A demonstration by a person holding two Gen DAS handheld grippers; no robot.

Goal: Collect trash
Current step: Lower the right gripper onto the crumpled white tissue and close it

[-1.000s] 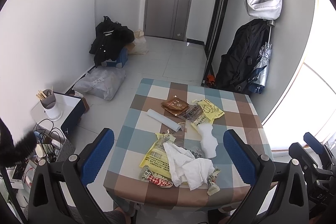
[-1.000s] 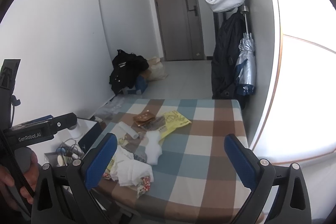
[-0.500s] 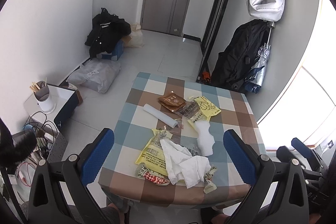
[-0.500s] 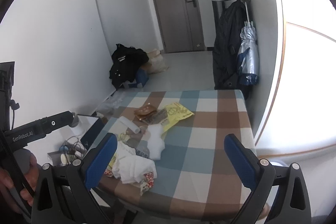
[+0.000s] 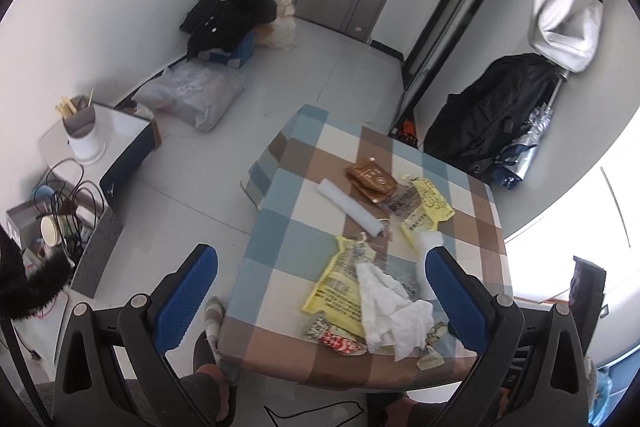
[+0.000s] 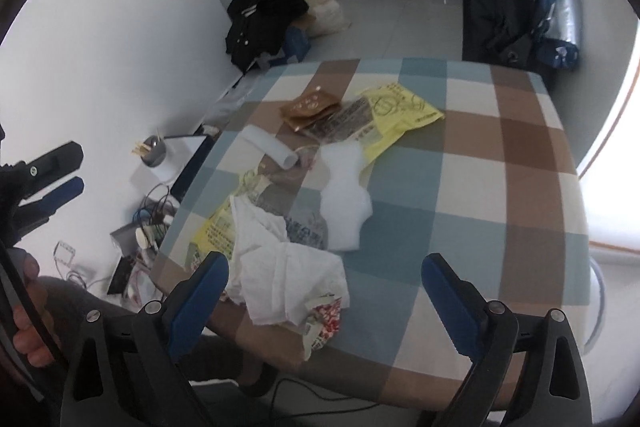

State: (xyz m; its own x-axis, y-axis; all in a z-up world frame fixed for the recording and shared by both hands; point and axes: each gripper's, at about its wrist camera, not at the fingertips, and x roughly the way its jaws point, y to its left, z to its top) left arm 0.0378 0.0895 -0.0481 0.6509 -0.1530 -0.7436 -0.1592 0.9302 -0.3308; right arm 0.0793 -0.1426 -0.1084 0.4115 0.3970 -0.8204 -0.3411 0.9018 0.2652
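Trash lies scattered on a checked table. At its near edge is a crumpled white tissue over a yellow wrapper and a red-and-white snack wrapper. Farther back lie a white foam piece, a white paper roll, a brown packet and another yellow wrapper. My left gripper hovers open above the near left corner. My right gripper hangs open over the tissue, holding nothing.
On the floor to the left are a white box with a utensil cup, tangled cables, a plastic bag and dark clothes. A black coat and an umbrella hang at right. A person's slippered foot is by the table.
Both grippers have tilted downward and moved closer to the table; the trash now looks larger and lies between the right gripper's fingers in its view. Nothing on the table has moved.
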